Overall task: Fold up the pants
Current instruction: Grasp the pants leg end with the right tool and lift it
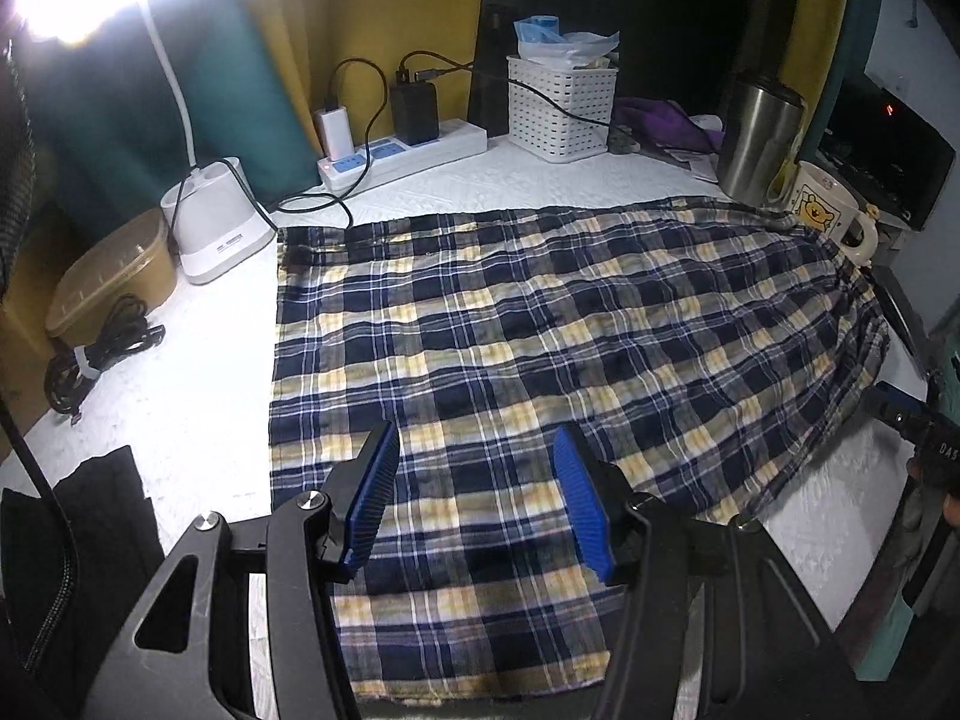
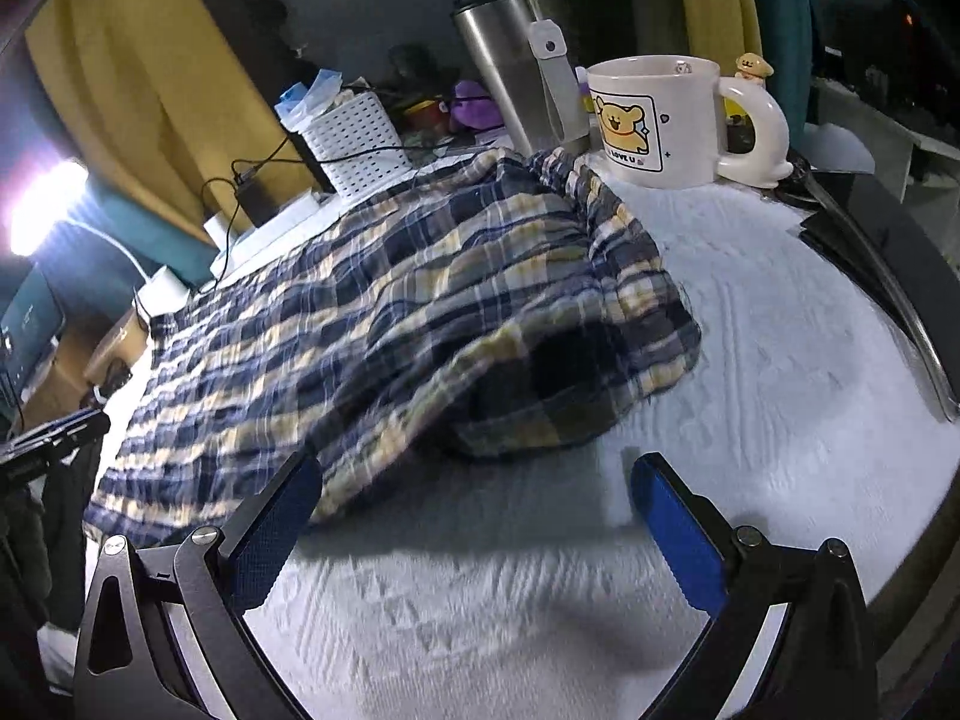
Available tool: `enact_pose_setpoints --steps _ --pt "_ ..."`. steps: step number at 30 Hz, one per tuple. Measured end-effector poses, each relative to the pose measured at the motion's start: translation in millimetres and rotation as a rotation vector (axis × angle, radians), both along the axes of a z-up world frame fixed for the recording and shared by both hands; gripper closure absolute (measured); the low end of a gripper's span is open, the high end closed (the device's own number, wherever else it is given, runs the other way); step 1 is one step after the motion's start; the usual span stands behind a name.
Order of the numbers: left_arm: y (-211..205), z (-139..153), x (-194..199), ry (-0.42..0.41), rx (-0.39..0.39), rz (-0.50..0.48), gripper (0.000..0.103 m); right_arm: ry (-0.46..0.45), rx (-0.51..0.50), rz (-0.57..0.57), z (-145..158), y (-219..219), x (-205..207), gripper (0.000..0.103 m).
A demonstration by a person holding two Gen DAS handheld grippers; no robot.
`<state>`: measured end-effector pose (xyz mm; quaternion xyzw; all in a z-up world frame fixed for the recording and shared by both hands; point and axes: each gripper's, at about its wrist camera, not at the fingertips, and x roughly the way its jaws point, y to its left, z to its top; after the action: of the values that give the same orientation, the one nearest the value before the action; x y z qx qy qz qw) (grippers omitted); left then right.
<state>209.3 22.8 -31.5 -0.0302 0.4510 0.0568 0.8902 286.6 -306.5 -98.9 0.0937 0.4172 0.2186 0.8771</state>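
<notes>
left tool spread, hovering over the near edge of the navy-and-yellow plaid cotton pants; pants lie flat on the white quilted desk | right tool spread, empty, just short of the bunched waistband end | step: likely pre-grasp; next: pinch both ends, fold over

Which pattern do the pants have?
The pants are plaid: navy, white and pale yellow checks, clearest in the left wrist view.
</notes>
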Motion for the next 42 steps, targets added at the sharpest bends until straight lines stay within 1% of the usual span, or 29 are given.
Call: enact_pose_setpoints --steps 11,24,28,31,34,35,36,37,38,39,41,42 --pt "17 -12 12 0.027 -0.017 0.037 0.049 0.004 0.005 -0.011 1 11 28 0.000" --pt "41 -28 22 0.051 -0.052 0.083 0.049 0.024 0.053 0.017 2 34 57 0.000" --pt "51 -32 24 0.056 -0.062 0.104 0.049 0.033 0.097 0.003 2 38 68 0.000" --pt "58 -34 24 0.057 -0.067 0.116 0.049 0.046 0.162 -0.020 1 36 80 0.000" --pt "63 -36 24 0.059 -0.070 0.121 0.049 0.052 0.199 -0.041 0 34 88 0.001" --pt "65 -37 24 0.060 -0.070 0.124 0.049 0.049 0.203 -0.049 0 34 91 0.010" --pt "67 -38 24 0.061 -0.071 0.128 0.049 0.053 0.212 -0.053 -1 34 94 0.026" --pt "69 -39 24 0.063 -0.072 0.132 0.049 0.068 0.225 -0.056 -4 34 98 0.034" --pt "71 -39 24 0.064 -0.072 0.136 0.049 0.081 0.238 -0.064 -7 34 101 0.045" --pt "74 -40 23 0.062 -0.073 0.142 0.049 0.090 0.251 -0.064 -9 34 104 0.054" --pt "78 -40 21 0.060 -0.073 0.155 0.049 0.100 0.268 -0.060 -11 34 107 0.059" --pt "80 -40 20 0.060 -0.073 0.161 0.049 0.102 0.270 -0.059 -12 35 108 0.070"
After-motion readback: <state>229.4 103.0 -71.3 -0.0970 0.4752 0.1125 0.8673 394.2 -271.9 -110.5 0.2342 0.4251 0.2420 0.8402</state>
